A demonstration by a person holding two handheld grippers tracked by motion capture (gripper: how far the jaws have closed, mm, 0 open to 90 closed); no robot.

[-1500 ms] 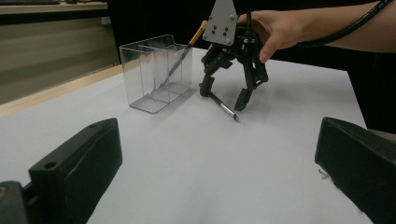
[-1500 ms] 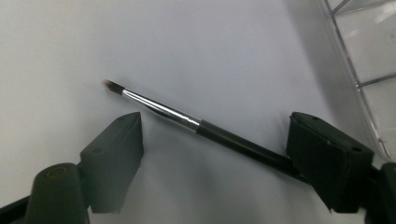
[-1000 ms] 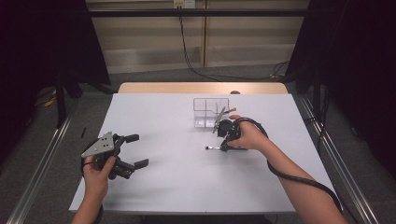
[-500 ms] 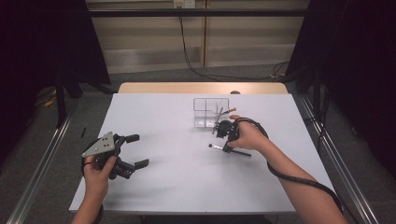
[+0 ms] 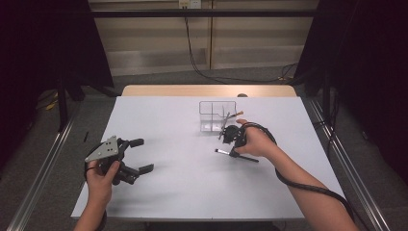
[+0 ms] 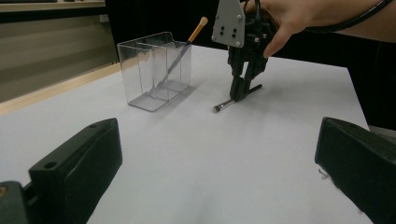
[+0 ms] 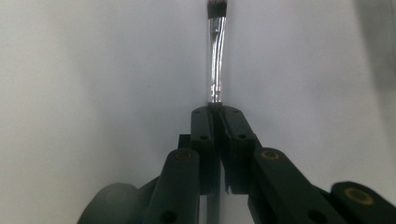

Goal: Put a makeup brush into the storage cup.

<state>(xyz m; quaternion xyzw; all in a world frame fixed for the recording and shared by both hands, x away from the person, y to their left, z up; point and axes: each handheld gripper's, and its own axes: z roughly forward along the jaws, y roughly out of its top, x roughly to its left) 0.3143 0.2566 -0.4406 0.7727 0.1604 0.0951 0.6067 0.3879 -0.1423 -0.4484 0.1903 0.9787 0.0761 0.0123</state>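
Right tongs (image 5: pixel 230 147) clench a slim black-tipped makeup brush (image 7: pixel 215 65) lying on the white worktop (image 5: pixel 192 187), left tongs (image 5: pixel 140 155) released; lifting toward the clear plastic organiser (image 5: pixel 214 115) likely follows.

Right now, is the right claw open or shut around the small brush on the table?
Shut. In the right gripper view the right claw presses both pads together on the brush handle, whose bristle end points away over the white table.

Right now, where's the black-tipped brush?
In the high view the brush lies on the white table, right of centre, just in front of the clear organizer, pinched in the right gripper.
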